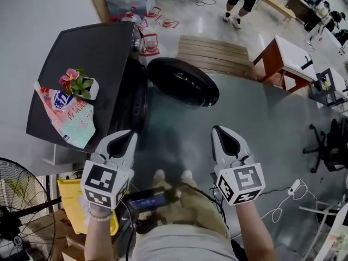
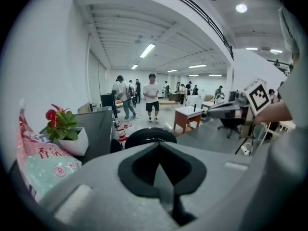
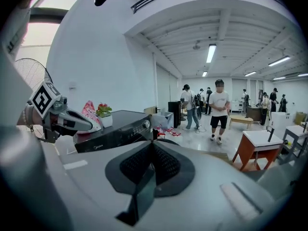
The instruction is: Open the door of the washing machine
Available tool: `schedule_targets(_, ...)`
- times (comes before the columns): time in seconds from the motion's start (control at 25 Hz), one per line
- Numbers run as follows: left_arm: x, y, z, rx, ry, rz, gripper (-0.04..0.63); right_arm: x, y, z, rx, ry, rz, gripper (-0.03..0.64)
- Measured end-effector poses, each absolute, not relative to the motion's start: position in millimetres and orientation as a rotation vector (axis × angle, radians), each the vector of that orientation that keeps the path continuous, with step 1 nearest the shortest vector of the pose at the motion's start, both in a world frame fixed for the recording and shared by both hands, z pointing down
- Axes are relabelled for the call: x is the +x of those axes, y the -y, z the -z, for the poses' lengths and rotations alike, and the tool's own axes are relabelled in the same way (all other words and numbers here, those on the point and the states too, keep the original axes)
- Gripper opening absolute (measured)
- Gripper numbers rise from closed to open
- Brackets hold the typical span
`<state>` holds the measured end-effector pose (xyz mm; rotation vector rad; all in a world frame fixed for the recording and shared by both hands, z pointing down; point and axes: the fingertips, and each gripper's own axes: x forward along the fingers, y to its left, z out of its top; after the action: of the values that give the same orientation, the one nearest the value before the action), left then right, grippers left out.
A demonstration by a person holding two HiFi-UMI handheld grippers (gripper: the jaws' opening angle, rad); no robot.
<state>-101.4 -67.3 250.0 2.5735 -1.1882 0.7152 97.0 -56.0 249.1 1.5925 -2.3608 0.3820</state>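
Observation:
The dark washing machine [image 1: 81, 64] stands at the left of the head view, seen from above. Its round black door [image 1: 182, 81] hangs swung out wide over the grey floor; the left gripper view shows the door [image 2: 150, 134] just past the jaw tips. My left gripper [image 1: 124, 137] is held in the air in front of the machine, jaws shut with nothing between them [image 2: 161, 148]. My right gripper [image 1: 224, 135] hovers level with it to the right, also shut and empty [image 3: 151, 146]. Neither gripper touches the door or the machine [image 3: 115, 129].
A potted flower [image 1: 81, 86] and a pink-and-green bag [image 1: 73, 118] lie on the machine top. A fan [image 1: 22, 200] and a yellow bin [image 1: 70, 194] stand at lower left. A wooden pallet [image 1: 215, 53], a red-legged table [image 1: 283, 58], a chair [image 1: 331, 145] and floor cables [image 1: 288, 194] lie beyond. People walk at the back.

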Motion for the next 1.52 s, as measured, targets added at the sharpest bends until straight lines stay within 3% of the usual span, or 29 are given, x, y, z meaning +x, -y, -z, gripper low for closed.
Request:
schedule_targets(0.6,-143.2,51.2,-215.6,2.518,1.330,-0.644,-0.007,74.4,28.1,-216.7,1.565,2.425,-0.379,0.005)
schedule_targets(1.52,-130.7,46.6,-211.3,2.547,1.303,-0.602,-0.006,71.2,32.7,-208.9,1.569,2.436,-0.334,0.005)
